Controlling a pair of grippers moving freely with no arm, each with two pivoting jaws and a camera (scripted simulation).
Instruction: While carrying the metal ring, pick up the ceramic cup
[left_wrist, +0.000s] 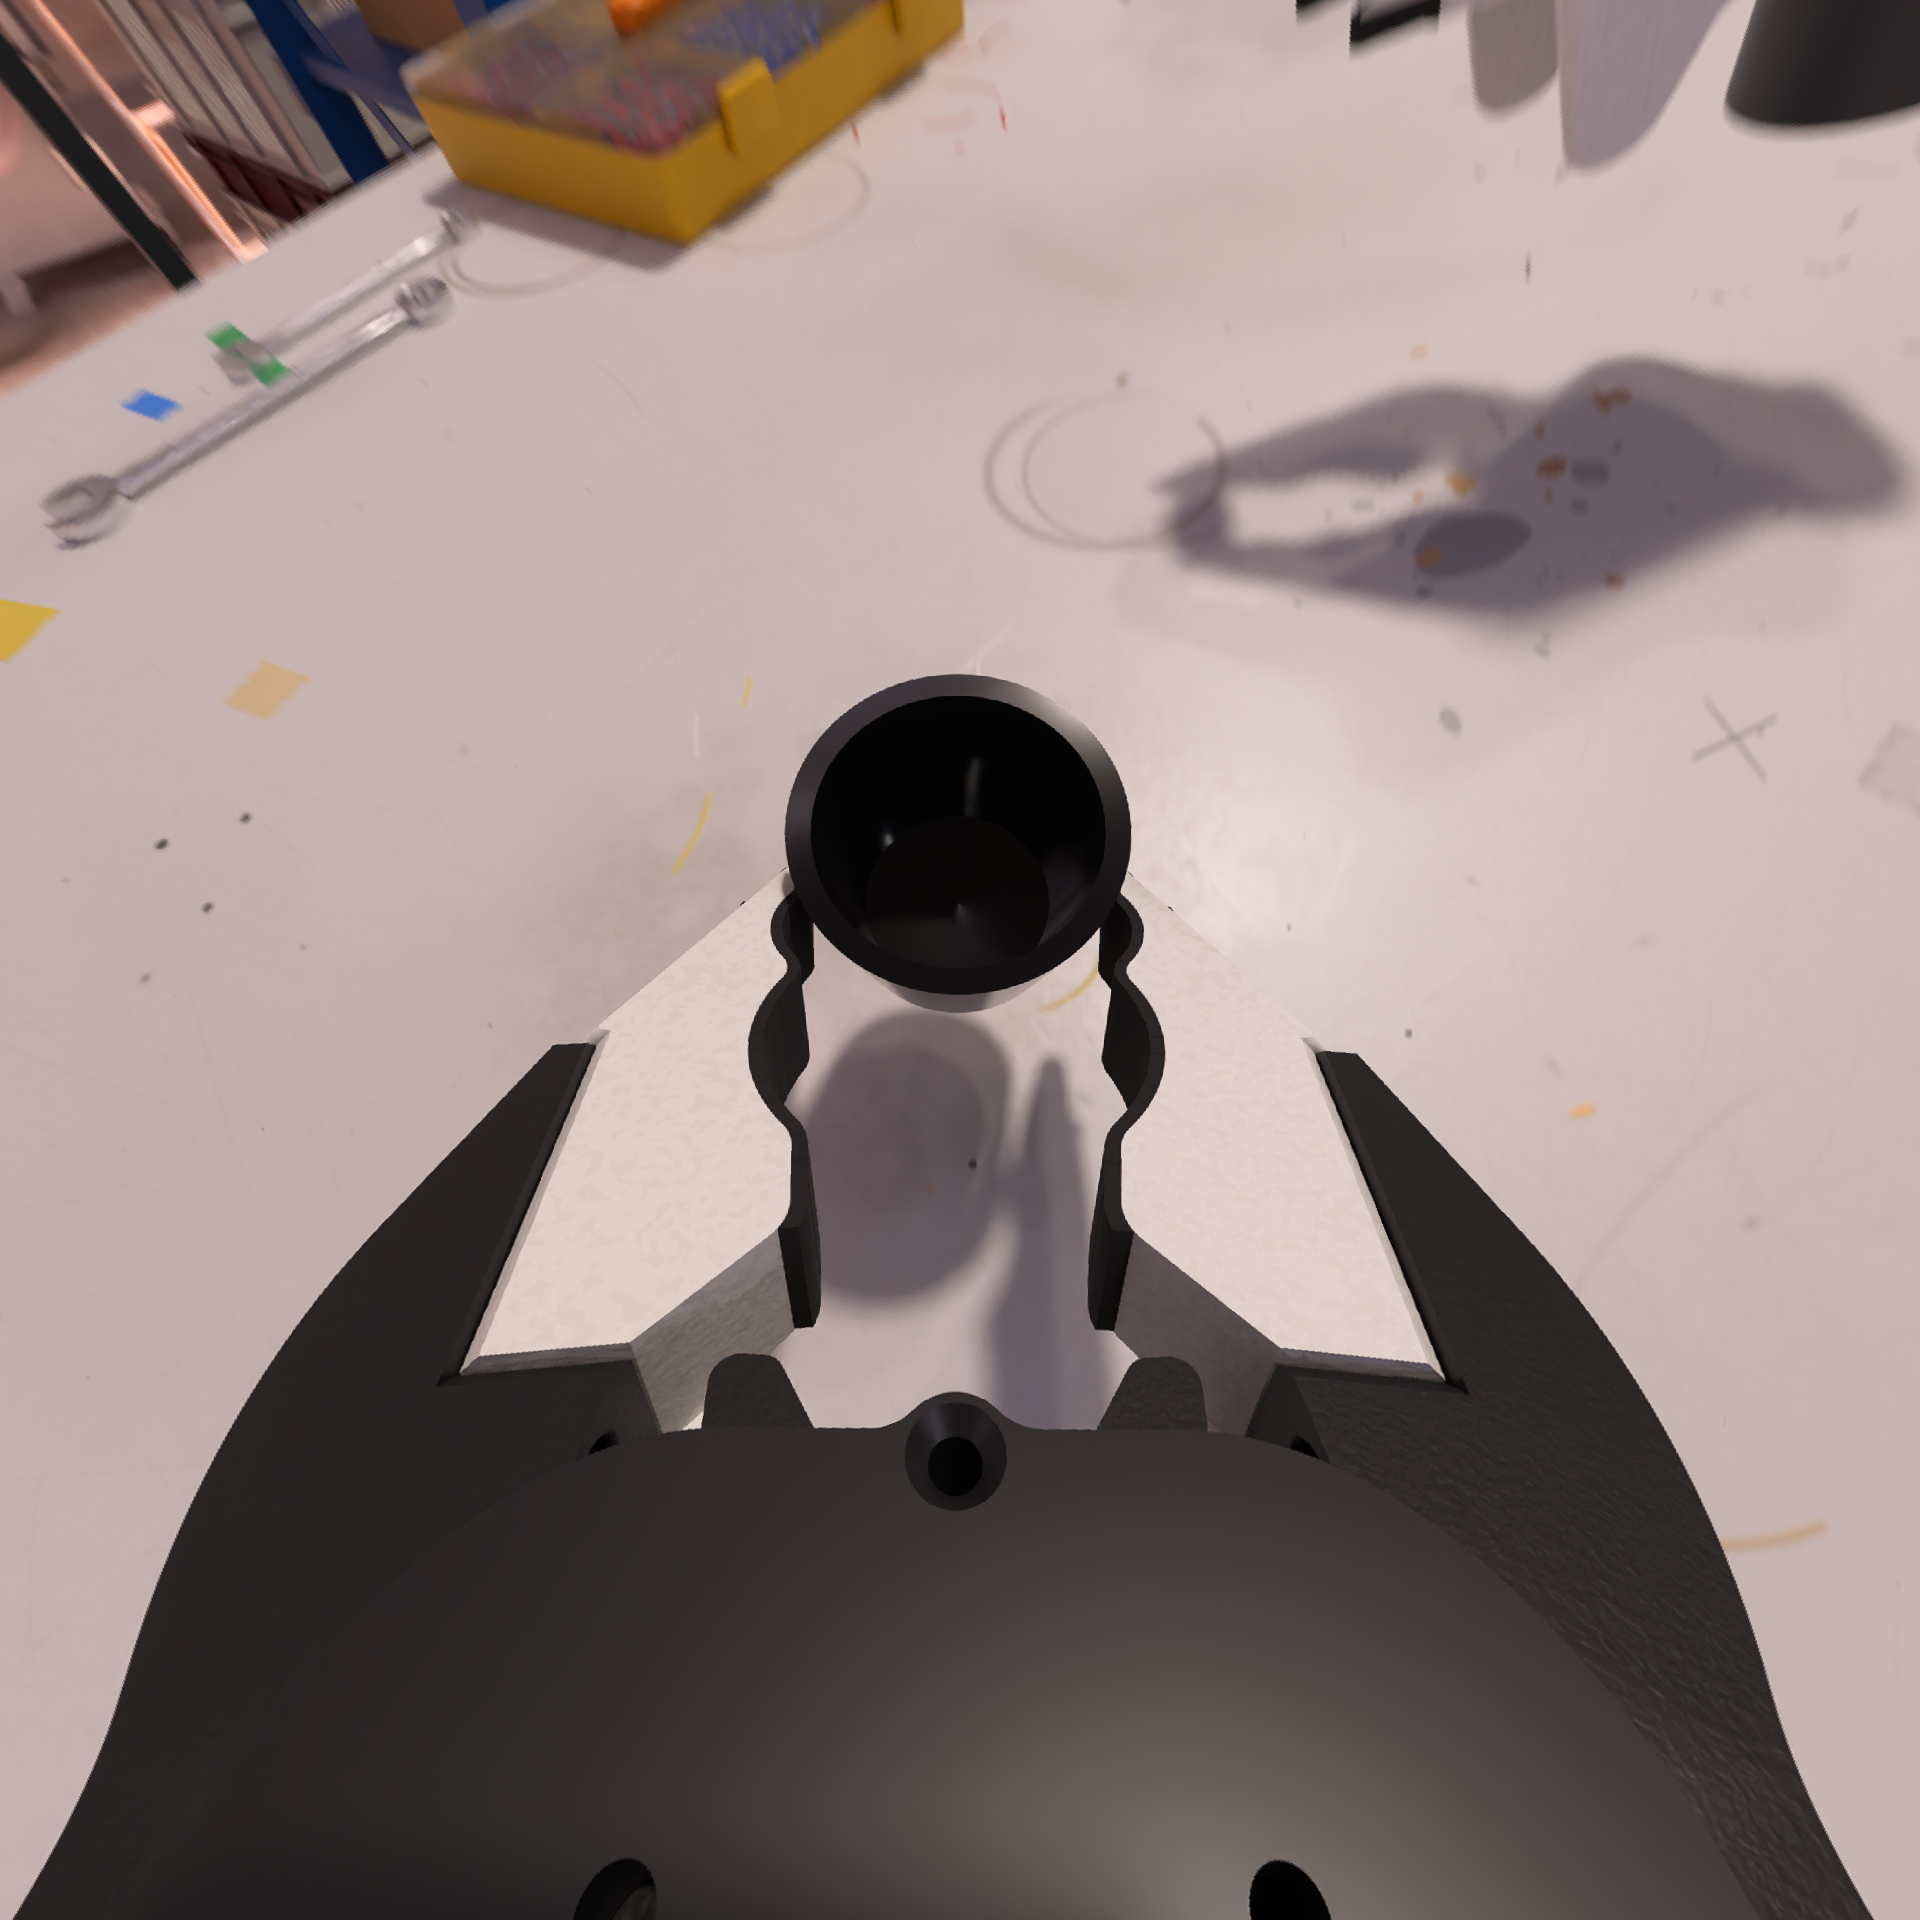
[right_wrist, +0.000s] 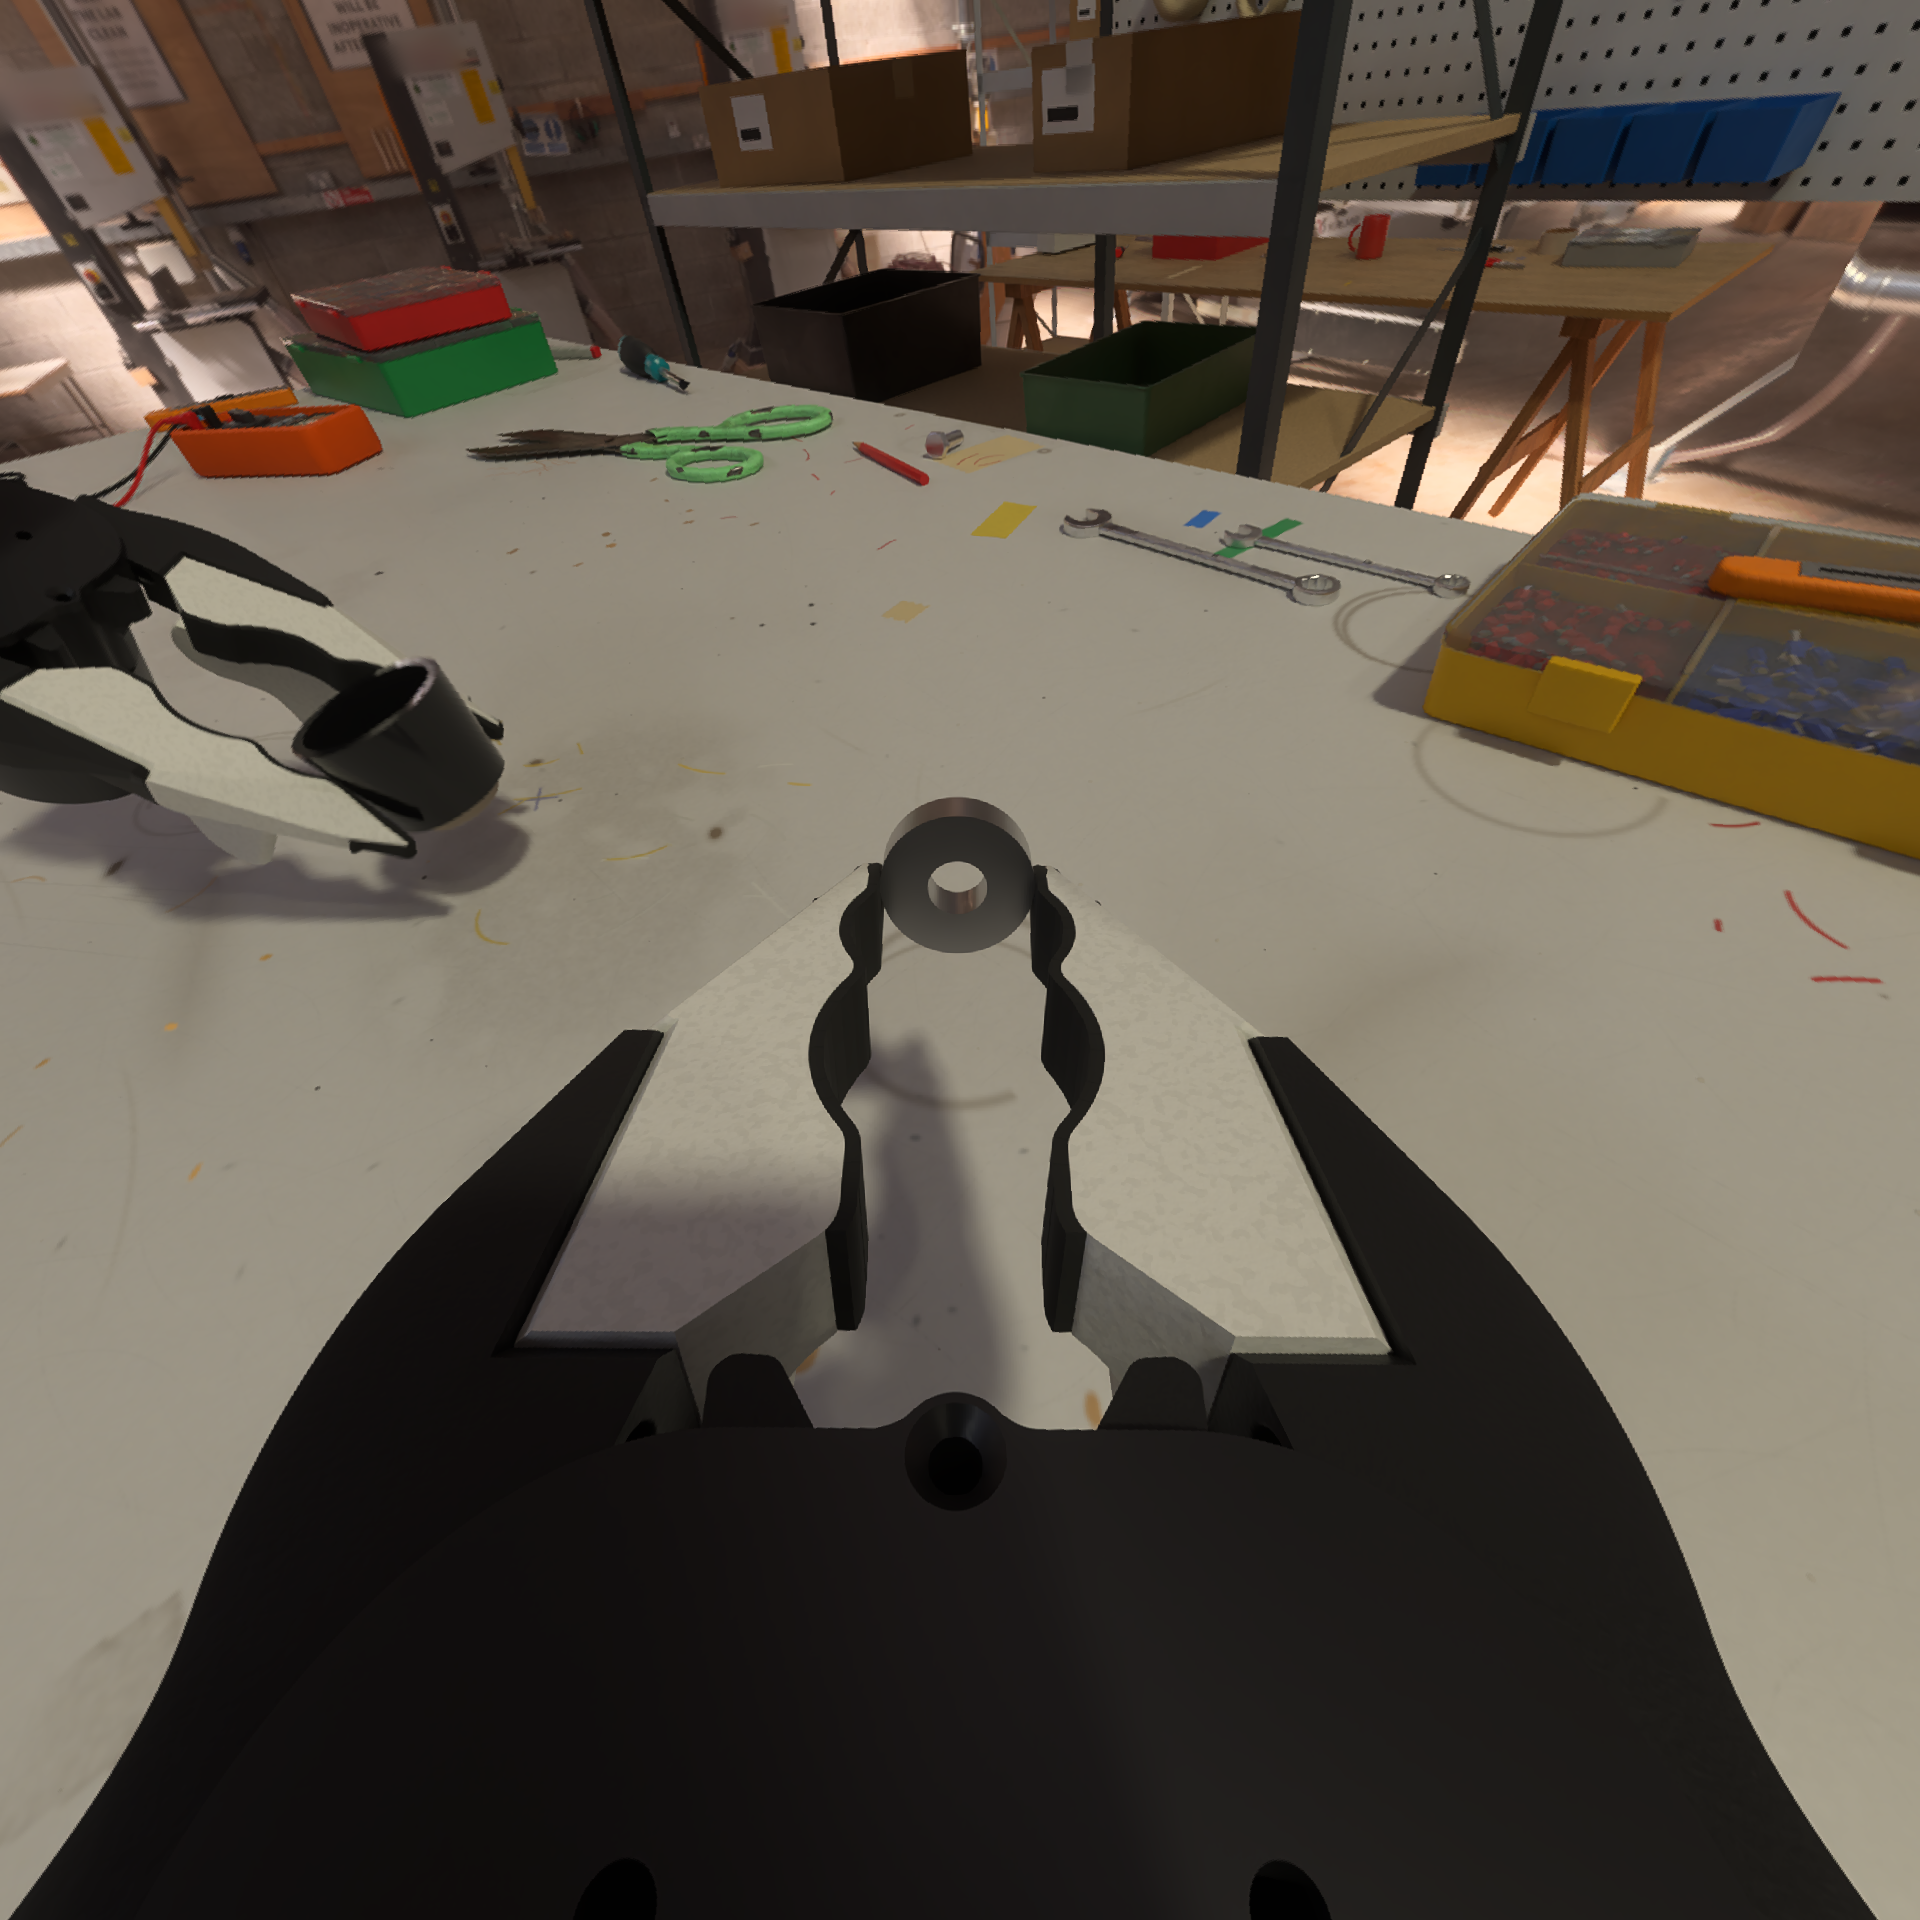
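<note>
On my left wrist view, the left gripper (left_wrist: 956, 925) had its fingertips (left_wrist: 792, 920) pinched against the sides of the ceramic cup (left_wrist: 956, 842), a glossy black cup with its open mouth tipped back toward my camera. The cup was held clear of the pale surface (left_wrist: 520, 727); its shadow lay on the surface below, between the fingers. Off to the upper left lay two wrenches (left_wrist: 260, 405), and beyond them a yellow parts box (left_wrist: 665, 135) with a clear lid. A gripper-shaped shadow (left_wrist: 1507, 488) spread over the surface to the upper right.

Over to my right wrist view: the right gripper (right_wrist: 956, 883) was narrowed onto the metal ring (right_wrist: 956, 875), a thick grey ring clamped at its two sides between the fingertips, its hole facing my camera, up off the surface (right_wrist: 1351, 883). Far to the left I could see the left gripper (right_wrist: 416, 764) with the black cup (right_wrist: 410, 743) between its fingers, tilted and apparently just above the surface, well apart from the ring. Further back lay green-handled scissors (right_wrist: 686, 442), a red pencil (right_wrist: 890, 463), the two wrenches (right_wrist: 1247, 556) and, at the right edge, the yellow parts box (right_wrist: 1704, 675). An orange tray (right_wrist: 275, 436) and a green case (right_wrist: 426, 369) with a red one on top sat at the far left.
</note>
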